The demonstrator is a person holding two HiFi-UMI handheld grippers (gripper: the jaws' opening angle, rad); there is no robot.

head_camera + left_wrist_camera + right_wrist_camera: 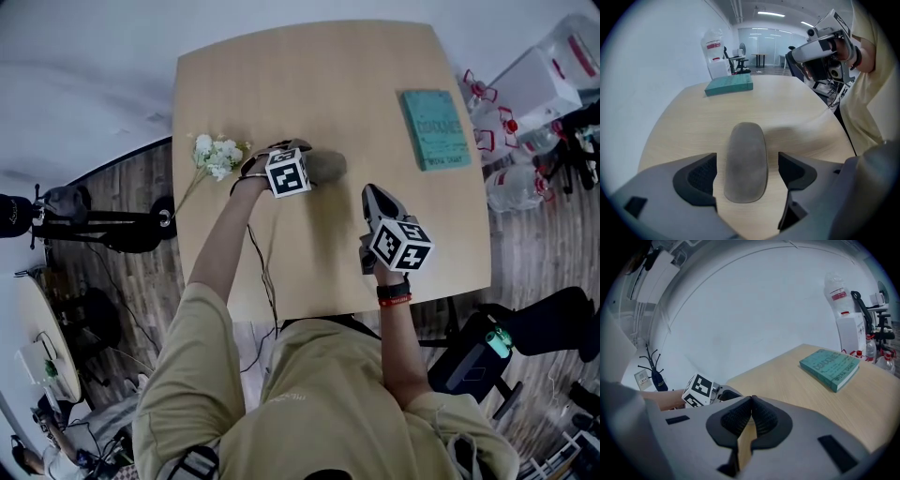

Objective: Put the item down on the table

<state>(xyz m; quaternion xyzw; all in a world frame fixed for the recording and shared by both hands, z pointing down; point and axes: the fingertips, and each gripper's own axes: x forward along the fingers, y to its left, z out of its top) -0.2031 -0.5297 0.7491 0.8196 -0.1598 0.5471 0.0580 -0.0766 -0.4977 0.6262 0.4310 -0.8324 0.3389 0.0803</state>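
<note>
At far left of the table (309, 75), a flower sprig (217, 156) is seen lying near the edge, apart from the work. Just right of it, the left gripper (312, 167) is held low over the tabletop with its jaws spread apart. The item (746, 159), a grey oblong pad, is seen lying flat on the wood between them, with a narrow gap showing on each side, so nothing is gripped. The item is thus judged to be set down already, and only the withdrawal remains. For this to be done well, the jaws should be kept wide and the gripper drawn straight back along its own axis, or lifted clear, so that neither pad (701, 176) brushes the item and drags it. Further right, nearer the person, the right gripper (751, 416) is held above the table with its jaws pressed together on nothing, and it is best kept idle. At right, a teal book (435, 128) lies well apart from the item.
</note>
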